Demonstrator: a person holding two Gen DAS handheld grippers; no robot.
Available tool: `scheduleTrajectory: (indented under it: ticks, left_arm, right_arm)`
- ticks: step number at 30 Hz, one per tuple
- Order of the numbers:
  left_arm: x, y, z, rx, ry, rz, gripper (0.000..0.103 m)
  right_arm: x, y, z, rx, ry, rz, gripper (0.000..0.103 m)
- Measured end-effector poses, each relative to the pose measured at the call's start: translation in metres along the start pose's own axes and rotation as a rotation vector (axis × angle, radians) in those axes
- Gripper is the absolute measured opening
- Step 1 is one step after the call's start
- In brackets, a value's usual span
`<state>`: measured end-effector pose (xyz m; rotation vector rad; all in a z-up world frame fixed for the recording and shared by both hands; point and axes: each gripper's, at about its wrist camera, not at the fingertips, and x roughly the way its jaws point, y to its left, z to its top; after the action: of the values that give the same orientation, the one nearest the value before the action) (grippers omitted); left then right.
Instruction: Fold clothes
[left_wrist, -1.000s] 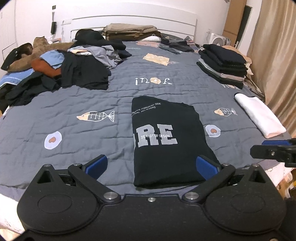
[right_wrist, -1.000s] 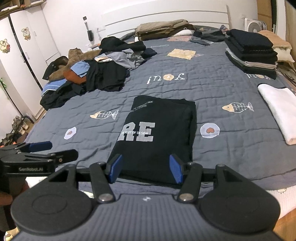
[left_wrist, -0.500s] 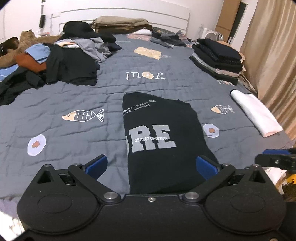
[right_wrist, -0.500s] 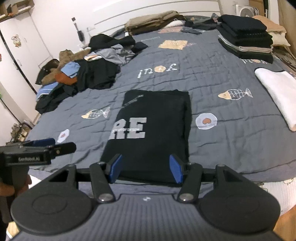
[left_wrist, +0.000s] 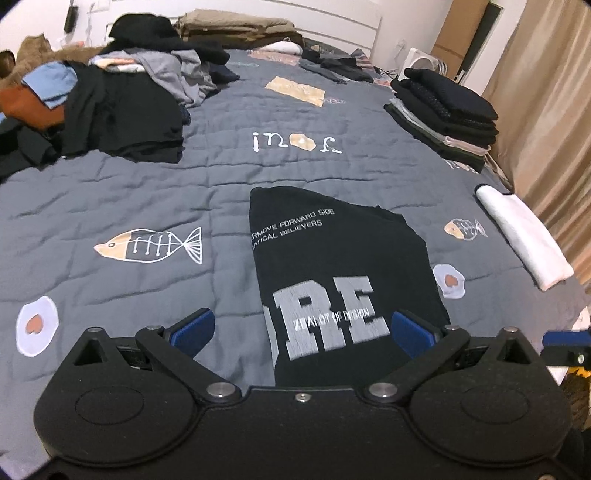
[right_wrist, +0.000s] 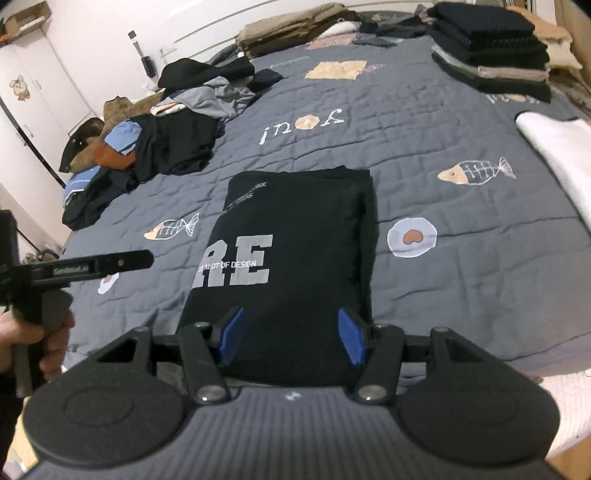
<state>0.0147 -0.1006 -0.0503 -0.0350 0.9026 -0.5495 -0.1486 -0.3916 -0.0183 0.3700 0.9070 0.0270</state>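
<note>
Nearest to both cameras, the left hand-held gripper (left_wrist: 300, 330) and the right hand-held gripper (right_wrist: 287, 339) have their blue pads spread wide, and neither one grips any cloth. Just ahead of them, at the near edge of the bed (left_wrist: 155, 192), lies the black T-shirt (left_wrist: 332, 266) with grey letters. It is already a long narrow panel, with its sides turned in and its near end under the grippers. The left gripper stands over the left edge of the shirt, and the right gripper is over the near end.

I judge that the step in hand is the cross fold of this panel, or else the lifting of it to a pile; the pictures fit both. In either case the grippers must close on the near corners and carry them evenly, so the layers do not slip.

Further right lies a folded white garment (left_wrist: 524, 232). Beyond it stands a stack of folded dark clothes (left_wrist: 447, 110). Far to the left is a loose heap of unfolded clothes (left_wrist: 122, 107), so more work seems to remain.
</note>
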Motion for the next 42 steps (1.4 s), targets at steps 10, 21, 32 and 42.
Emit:
scheduleTrajectory:
  ticks: [10,21,32,42]
  left_arm:
    - [0.057,0.037,0.017,-0.101,-0.004,-0.162,0.103]
    - [0.123,0.086,0.035,-0.206,0.071,-0.287,0.103]
    - [0.168,0.095,0.045,-0.185,0.132,-0.383,0.103]
    - [0.201,0.097,0.059,-0.210,0.161,-0.493,0.103]
  right_arm:
    - [0.015,-0.012,0.002,0.043,0.006,0.040,0.056]
    - [0.028,-0.005,0.005,0.077,-0.008,0.021,0.056]
    - [0.054,0.001,0.003,0.096,0.044,0.001,0.056]
    - [0.062,-0.008,0.003,0.137,0.063,-0.015,0.056]
